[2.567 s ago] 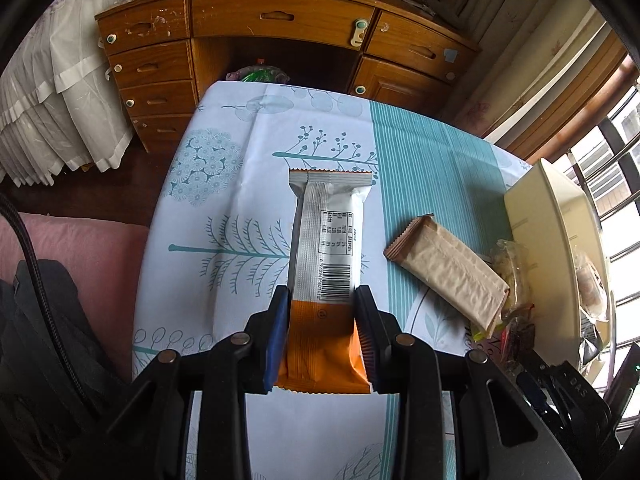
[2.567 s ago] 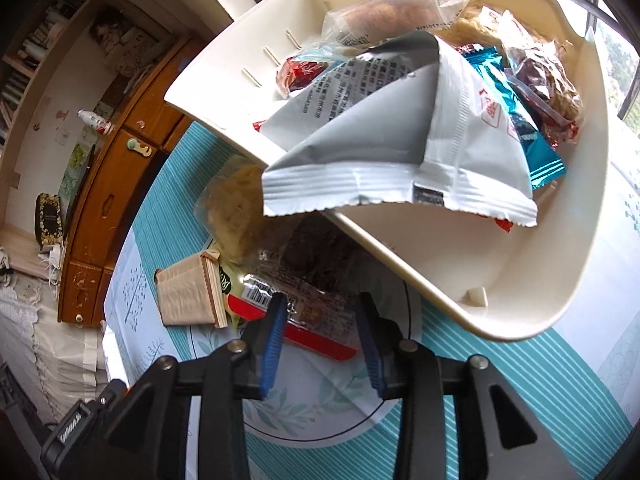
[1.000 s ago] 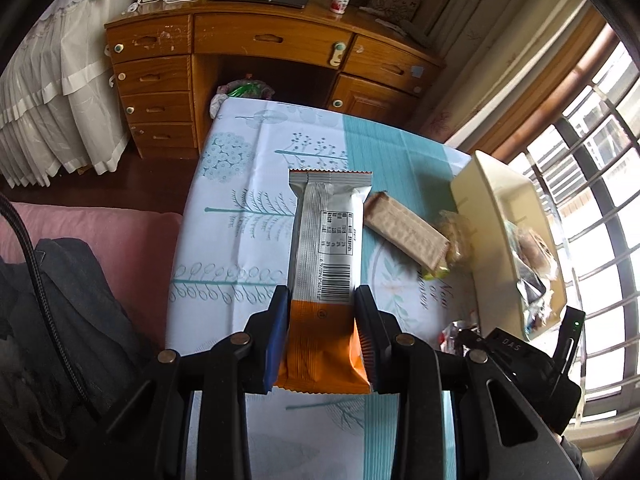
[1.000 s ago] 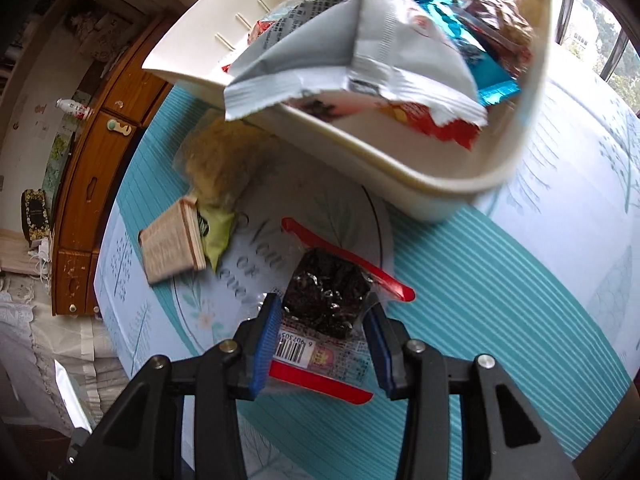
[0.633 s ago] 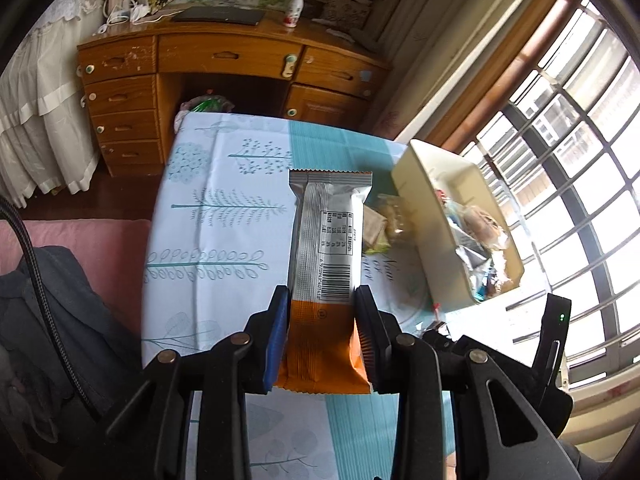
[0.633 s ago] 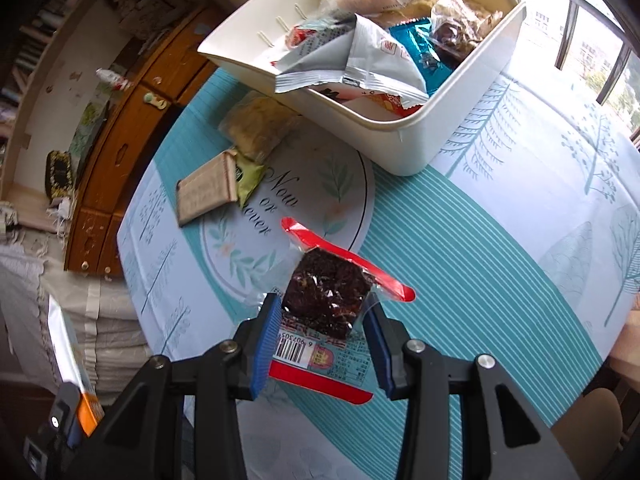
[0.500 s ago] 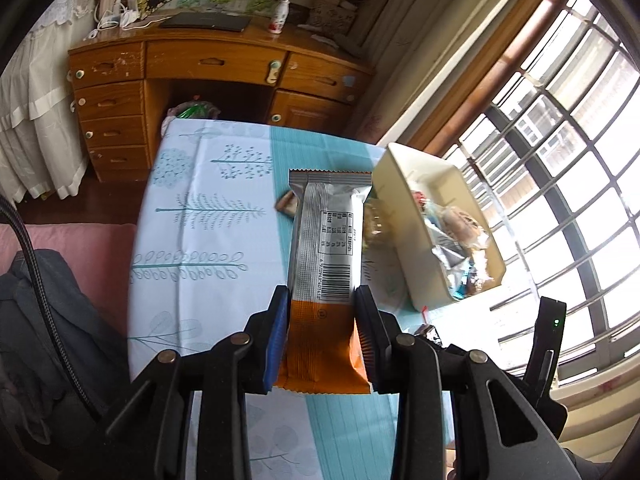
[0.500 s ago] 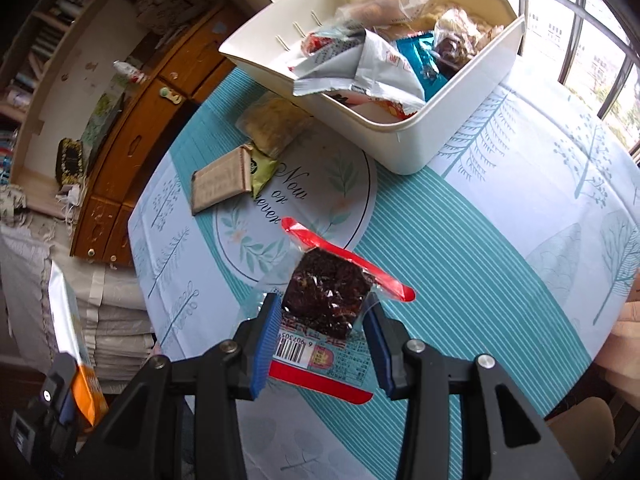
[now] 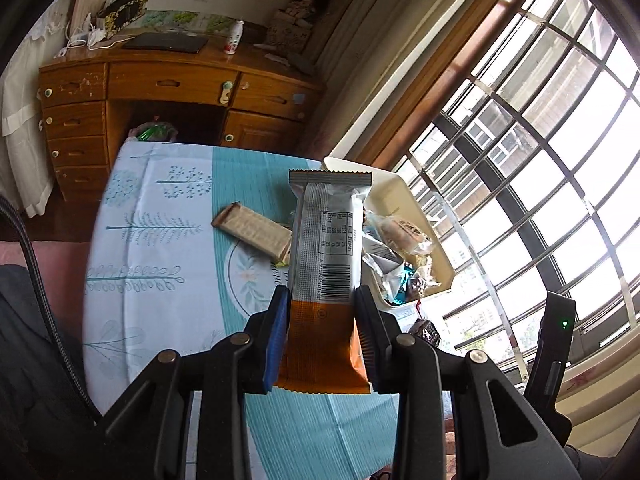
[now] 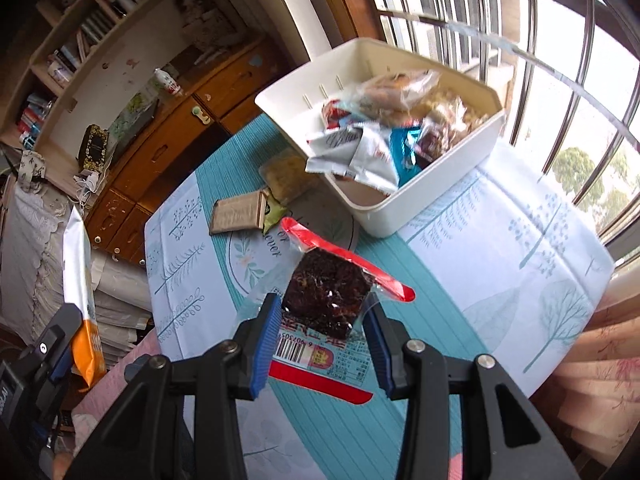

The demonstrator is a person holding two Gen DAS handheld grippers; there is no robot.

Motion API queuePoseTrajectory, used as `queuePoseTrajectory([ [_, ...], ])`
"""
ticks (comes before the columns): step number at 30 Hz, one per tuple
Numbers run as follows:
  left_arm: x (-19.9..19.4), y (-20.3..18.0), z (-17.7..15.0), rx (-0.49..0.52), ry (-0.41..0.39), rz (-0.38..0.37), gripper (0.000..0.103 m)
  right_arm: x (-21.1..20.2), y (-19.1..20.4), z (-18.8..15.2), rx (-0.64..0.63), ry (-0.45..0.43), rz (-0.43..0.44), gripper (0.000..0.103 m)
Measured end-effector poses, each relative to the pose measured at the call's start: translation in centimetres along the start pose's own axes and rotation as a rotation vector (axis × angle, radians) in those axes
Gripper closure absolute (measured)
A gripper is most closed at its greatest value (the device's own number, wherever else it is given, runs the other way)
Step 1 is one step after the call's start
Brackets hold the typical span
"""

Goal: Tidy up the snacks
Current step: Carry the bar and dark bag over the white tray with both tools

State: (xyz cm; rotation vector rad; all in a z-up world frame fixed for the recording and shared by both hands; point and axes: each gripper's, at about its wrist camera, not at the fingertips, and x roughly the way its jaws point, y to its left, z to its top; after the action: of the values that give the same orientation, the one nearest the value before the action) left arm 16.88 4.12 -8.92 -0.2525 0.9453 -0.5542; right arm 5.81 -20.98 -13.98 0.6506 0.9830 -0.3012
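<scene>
My left gripper [image 9: 322,316] is shut on a long silver and orange snack bar [image 9: 326,248], held in the air above the table. The same bar [image 10: 82,280] shows at the left edge of the right wrist view. My right gripper [image 10: 320,320] is shut on a clear packet of dark snack with red edges [image 10: 328,296], also lifted off the cloth. A cream bin [image 10: 444,184] full of snack packets stands beyond both grippers, by the window. A brown bar [image 10: 238,212] and a yellowish packet [image 10: 286,176] lie on the table beside the bin.
The table wears a teal and white cloth with tree prints [image 9: 160,216]. A wooden desk with drawers [image 9: 168,88] stands past its far edge. Barred windows [image 9: 540,168] run along the right. A pink cushion [image 10: 116,376] lies at the near left.
Both grippers have risen higher above the table with their snacks still held, so the table and bin look smaller. The left view has swung right, bringing the bin behind the bar.
</scene>
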Motion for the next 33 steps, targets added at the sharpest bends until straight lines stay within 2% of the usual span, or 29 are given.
queuePoseTrajectory([
  [7, 0.9, -5.0, -0.3, 0.053, -0.04, -0.03, 0.072, -1.9, -1.8, 1.8, -0.052, -0.058, 0.004, 0.061],
  [18, 3.0, -13.1, -0.9, 0.075, -0.091, 0.011, 0.072, -3.5, -5.7, 6.6, -0.181, -0.101, 0.079, 0.061],
  [27, 6.1, -17.6, -0.9, 0.04, -0.127, 0.05, 0.072, -3.3, -8.3, 10.8, -0.292, -0.101, 0.125, 0.061],
  [33, 8.7, -19.1, -0.4, -0.018, -0.156, 0.078, 0.072, -2.3, -9.3, 13.8, -0.372, -0.105, 0.131, 0.061],
])
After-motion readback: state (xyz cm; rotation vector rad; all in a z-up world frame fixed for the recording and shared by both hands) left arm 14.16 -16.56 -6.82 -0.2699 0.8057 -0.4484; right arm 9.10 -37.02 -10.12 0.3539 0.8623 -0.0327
